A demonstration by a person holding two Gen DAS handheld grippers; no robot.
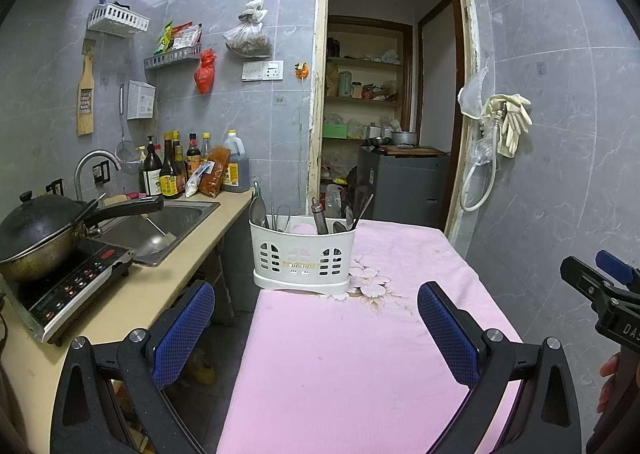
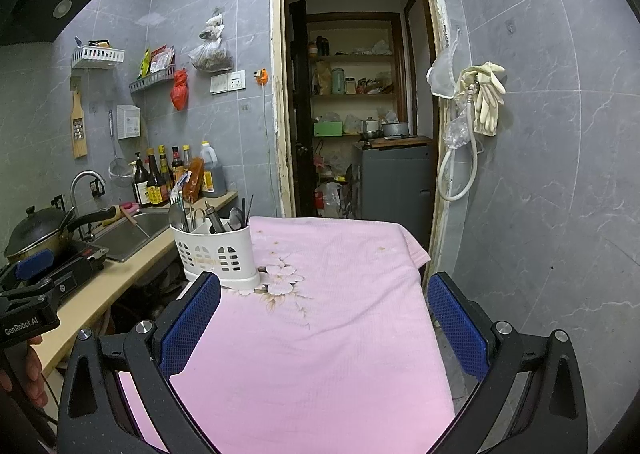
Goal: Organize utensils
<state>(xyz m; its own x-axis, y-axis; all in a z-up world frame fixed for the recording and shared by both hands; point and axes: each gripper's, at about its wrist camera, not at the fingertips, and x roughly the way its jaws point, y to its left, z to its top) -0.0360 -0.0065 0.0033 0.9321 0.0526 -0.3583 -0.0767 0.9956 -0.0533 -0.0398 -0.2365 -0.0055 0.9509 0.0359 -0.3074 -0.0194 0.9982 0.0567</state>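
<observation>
The left hand-held gripper (image 1: 316, 334) hangs above the near part of a worktop covered with a pink flowered cloth (image 1: 340, 366), its blue-padded fingers (image 1: 182, 334) spread wide with nothing between them. The right hand-held gripper (image 2: 324, 328) is likewise wide open and empty over the same cloth, nearer the cloth's right edge; in the left wrist view it shows at the right border, with part of a hand just below it. The task's thing, a white slotted utensil caddy (image 1: 303, 256), stands upright at the far left side of the cloth, just beside the edge nearest the kitchen counter (image 1: 132, 294) and touching the printed blossom pattern at its base. Metal utensils (image 1: 320, 216) stick up out of it: spoons, chopsticks and a thicker steel-handled tool lean in the right compartment, while a ladle-like spoon and thin wire pieces stand in the left; which exact tools they are cannot be told. Both grippers are well apart from the caddy. On the counter to the left sit a lidded wok (image 1: 40, 230) on an induction cooker (image 1: 76, 286), a steel sink (image 1: 168, 222), and a cluster of sauce bottles (image 1: 176, 170) against the tiled wall.
</observation>
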